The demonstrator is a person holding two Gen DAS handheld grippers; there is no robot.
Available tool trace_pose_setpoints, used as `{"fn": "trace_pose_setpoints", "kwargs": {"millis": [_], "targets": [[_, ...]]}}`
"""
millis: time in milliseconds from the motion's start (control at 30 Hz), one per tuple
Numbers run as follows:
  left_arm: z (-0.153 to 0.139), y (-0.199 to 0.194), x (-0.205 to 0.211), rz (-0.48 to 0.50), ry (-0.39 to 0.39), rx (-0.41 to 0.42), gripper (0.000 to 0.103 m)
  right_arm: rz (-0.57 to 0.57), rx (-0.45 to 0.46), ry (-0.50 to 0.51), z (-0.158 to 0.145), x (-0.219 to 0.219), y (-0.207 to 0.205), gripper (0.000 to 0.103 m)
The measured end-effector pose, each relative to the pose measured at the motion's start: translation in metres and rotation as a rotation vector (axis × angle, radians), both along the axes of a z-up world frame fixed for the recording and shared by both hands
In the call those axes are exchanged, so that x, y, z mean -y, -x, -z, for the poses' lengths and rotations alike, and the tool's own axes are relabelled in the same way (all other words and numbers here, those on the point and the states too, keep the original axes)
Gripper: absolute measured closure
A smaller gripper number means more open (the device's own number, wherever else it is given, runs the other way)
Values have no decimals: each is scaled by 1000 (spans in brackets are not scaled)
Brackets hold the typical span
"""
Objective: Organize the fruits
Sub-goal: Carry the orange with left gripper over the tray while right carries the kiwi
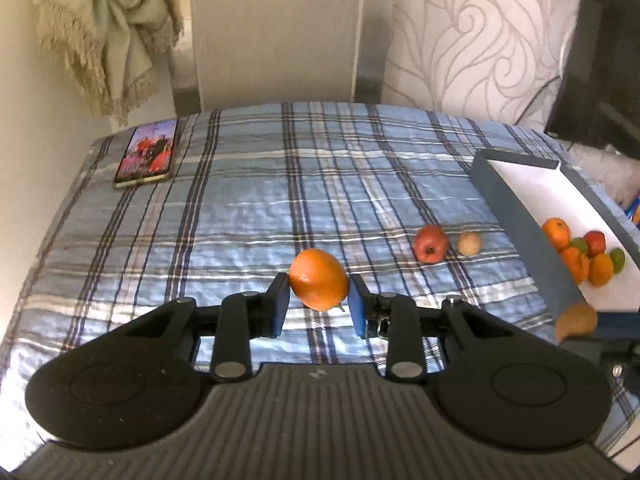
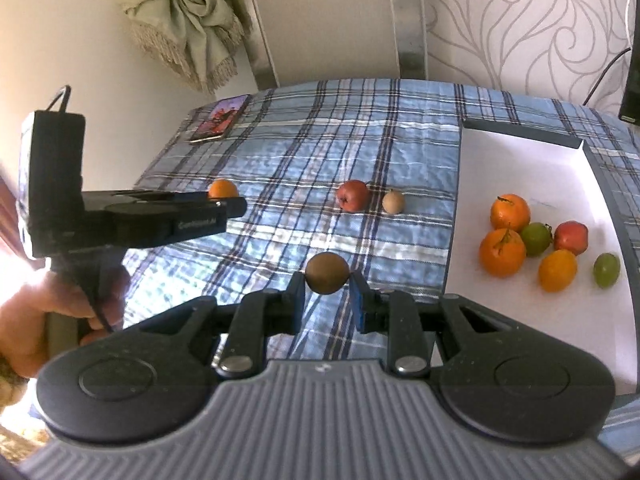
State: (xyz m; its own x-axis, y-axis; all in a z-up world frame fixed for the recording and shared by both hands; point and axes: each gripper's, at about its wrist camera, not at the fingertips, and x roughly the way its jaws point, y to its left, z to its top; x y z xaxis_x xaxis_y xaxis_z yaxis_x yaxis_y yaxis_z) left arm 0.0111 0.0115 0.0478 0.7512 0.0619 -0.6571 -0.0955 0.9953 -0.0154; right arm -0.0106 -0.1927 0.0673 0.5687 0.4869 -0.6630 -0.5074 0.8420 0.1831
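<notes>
Fruit sits in both tools: the left gripper (image 1: 319,302) clamps an orange (image 1: 318,279), the right gripper (image 2: 327,297) pinches a brown kiwi (image 2: 327,272), both lifted above the plaid cloth (image 1: 248,216). An apple (image 2: 352,195) and a small tan fruit (image 2: 393,202) wait near the grey box (image 1: 520,216), which holds 6 fruits. Each round fruit is caught only at the pad tips, so a tilt may roll one loose.

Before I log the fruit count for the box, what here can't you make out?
- Left wrist view: box near wall hides part of the fruit pile; frame edge crops the box.
- Right wrist view: left gripper covers the lower part of the orange.
- Both views: phone screen too small to read.
</notes>
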Motion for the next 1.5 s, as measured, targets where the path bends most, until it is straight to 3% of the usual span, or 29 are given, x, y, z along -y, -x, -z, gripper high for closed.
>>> {"fn": "trace_pose_setpoints", "kwargs": {"millis": [267,533,1200,1500], "targets": [[-7,1,15,15,-14,13,67,-5,11,-14,-2,9,1,76],[-20,-5,40,67,1,42,67,68,42,-29,-8,39,2,76],[-27,-46,171,372,-7,86,67,288,61,-15,-11,116,23,76],[-13,-76,216,430,-14,58,67,322,71,-9,-14,129,28,76]]}}
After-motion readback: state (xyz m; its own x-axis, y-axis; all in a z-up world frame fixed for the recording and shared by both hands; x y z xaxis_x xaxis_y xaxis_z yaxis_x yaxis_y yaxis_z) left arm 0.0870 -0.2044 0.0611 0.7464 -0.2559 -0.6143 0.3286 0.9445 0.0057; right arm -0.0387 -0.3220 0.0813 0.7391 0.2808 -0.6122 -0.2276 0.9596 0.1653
